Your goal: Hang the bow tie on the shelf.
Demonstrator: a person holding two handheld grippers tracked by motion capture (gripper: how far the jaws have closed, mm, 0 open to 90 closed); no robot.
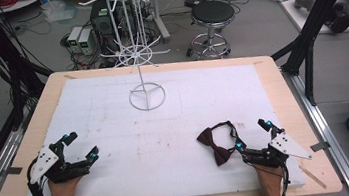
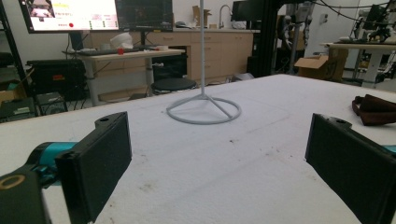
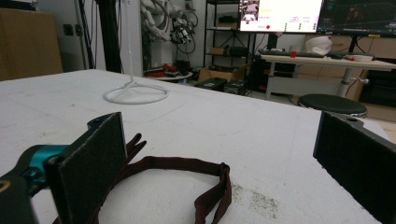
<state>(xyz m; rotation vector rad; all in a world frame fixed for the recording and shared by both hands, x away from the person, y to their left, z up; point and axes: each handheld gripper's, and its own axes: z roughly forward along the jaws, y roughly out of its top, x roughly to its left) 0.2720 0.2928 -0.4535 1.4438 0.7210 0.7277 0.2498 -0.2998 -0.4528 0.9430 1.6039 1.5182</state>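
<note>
A wooden table (image 1: 270, 73) carries a white foam sheet (image 1: 118, 150) that covers nearly all of its top; both grippers rest low at the near edge of this sheet, well apart from each other. The left gripper (image 1: 81, 145) is held by a hand (image 1: 63, 192) in a striped sleeve at the near left; its jaws are spread wide with nothing between them, and in the left gripper view the two black pads stand far to each side over bare foam.

The right gripper (image 1: 251, 135) is at the near right, also with the jaws spread wide; in the right gripper view its left pad stands just over the dark red bow tie (image 1: 216, 143), and it seems to touch the fabric, though I cannot tell this for sure. The bow tie lies flat on the foam at the near right, its bow toward the middle of the table and its strap (image 3: 187, 175) curling in a loop between the two jaws.

A white wire stand (image 1: 141, 56) rises from a ring base (image 1: 147, 97) on the far middle of the sheet, well apart from both grippers; it carries two tiers of thin hooks. Behind the table a black round stool (image 1: 211, 15) stands on the floor; a monitor (image 2: 70, 14) is on a desk in the background.
</note>
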